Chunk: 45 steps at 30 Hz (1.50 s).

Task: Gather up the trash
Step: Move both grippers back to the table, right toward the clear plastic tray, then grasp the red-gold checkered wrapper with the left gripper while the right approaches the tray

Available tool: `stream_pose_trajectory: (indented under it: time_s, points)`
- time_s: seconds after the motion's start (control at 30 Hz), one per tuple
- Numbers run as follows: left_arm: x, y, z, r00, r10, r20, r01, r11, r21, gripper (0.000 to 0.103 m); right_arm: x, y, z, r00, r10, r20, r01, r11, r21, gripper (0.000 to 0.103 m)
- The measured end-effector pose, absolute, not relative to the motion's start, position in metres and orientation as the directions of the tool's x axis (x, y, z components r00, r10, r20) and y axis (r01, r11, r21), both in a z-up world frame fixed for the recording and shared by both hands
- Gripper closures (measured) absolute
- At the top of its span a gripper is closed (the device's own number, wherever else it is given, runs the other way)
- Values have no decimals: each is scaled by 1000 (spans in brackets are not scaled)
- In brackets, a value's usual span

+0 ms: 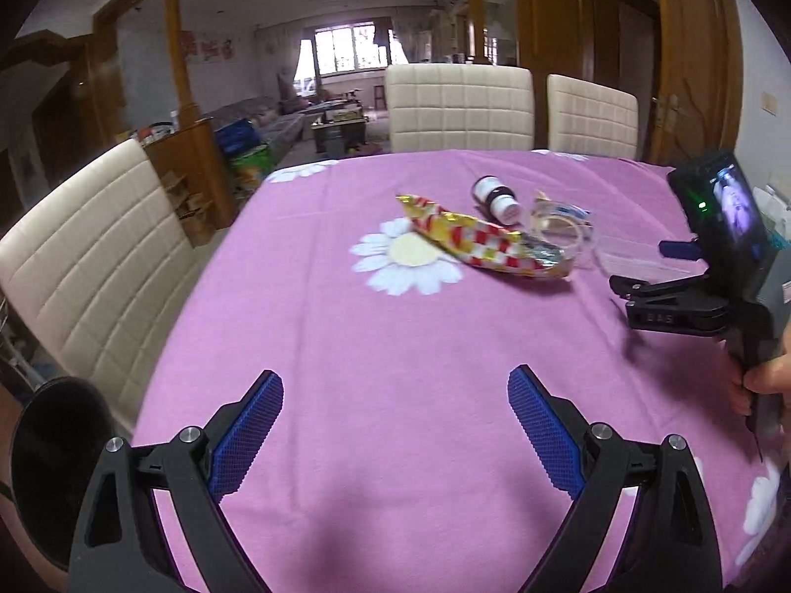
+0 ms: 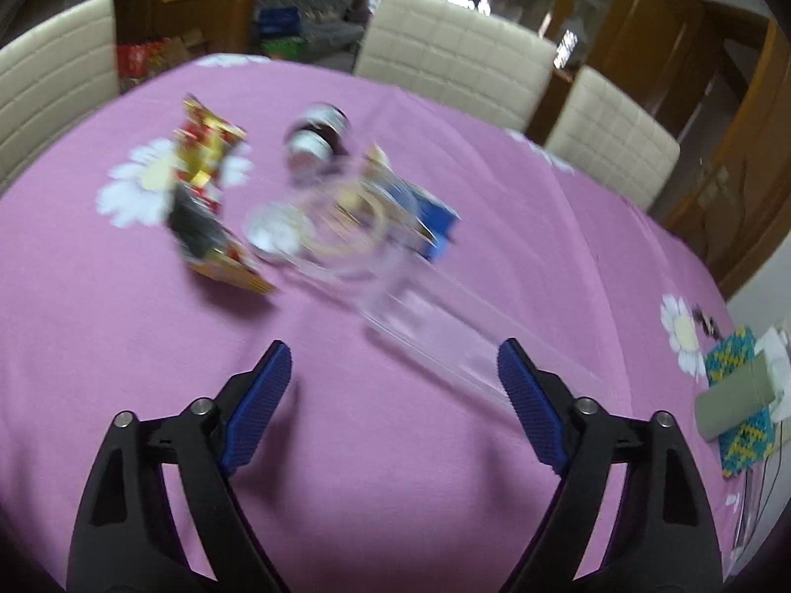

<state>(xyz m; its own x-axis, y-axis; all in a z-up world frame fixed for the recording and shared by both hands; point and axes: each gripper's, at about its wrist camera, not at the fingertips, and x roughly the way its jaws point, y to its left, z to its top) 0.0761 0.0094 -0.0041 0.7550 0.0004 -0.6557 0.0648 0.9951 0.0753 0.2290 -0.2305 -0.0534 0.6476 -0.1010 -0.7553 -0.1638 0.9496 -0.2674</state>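
Observation:
A pile of trash lies mid-table on the pink flowered cloth (image 1: 395, 346): a crumpled red, white and gold snack wrapper (image 1: 474, 242) (image 2: 207, 197), a small dark bottle with a white cap (image 1: 497, 197) (image 2: 316, 136) on its side, a clear plastic cup (image 1: 563, 232) (image 2: 336, 232) and a blue carton (image 2: 435, 222). A clear flat plastic sleeve (image 2: 469, 336) stretches from the pile toward my right gripper. My left gripper (image 1: 395, 405) hangs open over bare cloth, well short of the pile. My right gripper (image 2: 390, 375) is open, nothing between its fingers; the right wrist view is blurred.
Cream padded chairs (image 1: 460, 104) (image 1: 89, 267) stand around the table. In the left wrist view the right gripper's body, with its lit screen (image 1: 736, 207), is held by a hand (image 1: 766, 380) at the right edge. A knitted blue-yellow item (image 2: 741, 405) and a beige box (image 2: 731, 395) lie at the table's right edge.

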Motion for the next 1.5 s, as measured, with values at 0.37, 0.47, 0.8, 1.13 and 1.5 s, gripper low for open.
stream_pose_trajectory:
  time_s: [0.37, 0.47, 0.8, 1.13, 1.5]
  points:
    - [134, -50, -12, 754, -34, -655, 142, 983, 113, 13, 237, -257, -61, 632, -65, -772, -141, 970, -197, 31]
    - [154, -63, -14, 740, -93, -667, 192, 978, 76, 13, 240, -263, -61, 633, -54, -773, -141, 973, -184, 32]
    - [214, -90, -41, 693, -47, -719, 173, 979, 104, 13, 241, -263, -62, 647, -47, -761, -159, 968, -195, 64]
    - [223, -68, -34, 705, -97, -703, 125, 992, -12, 13, 238, -256, -63, 656, -55, -753, -167, 962, -216, 79]
    - [234, -71, -45, 694, -40, -719, 105, 993, 46, 41, 240, -256, -63, 657, -55, -752, -165, 963, -215, 79]
